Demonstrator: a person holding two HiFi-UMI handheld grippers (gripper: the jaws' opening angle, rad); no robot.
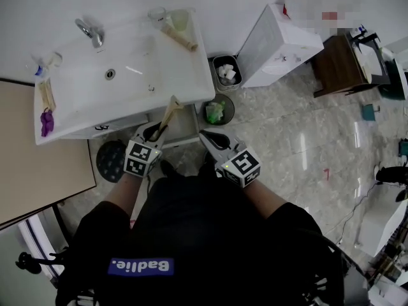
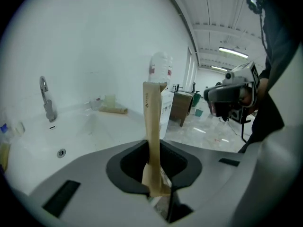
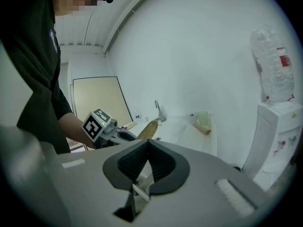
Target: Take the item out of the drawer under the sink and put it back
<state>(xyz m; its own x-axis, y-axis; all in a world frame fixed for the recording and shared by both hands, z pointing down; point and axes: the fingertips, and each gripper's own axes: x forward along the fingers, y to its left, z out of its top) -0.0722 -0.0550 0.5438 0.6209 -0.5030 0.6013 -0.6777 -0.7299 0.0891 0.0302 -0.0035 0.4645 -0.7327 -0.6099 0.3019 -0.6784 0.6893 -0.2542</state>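
Note:
My left gripper is shut on a long flat tan paper-wrapped item, which sticks up past the front edge of the white sink. In the left gripper view the tan item stands upright, pinched at its lower end by the left gripper. My right gripper hovers just to the right, at about the same height, its jaws shut with nothing between them; the right gripper view shows the right gripper pointing toward the sink. The white cabinet under the sink is mostly hidden; I cannot tell how its drawer stands.
A faucet, cups and a tan roll sit on the sink. To its right on the floor stand a small bin with paper, a green-lined round bucket and a white water dispenser. A dark round stool is below left.

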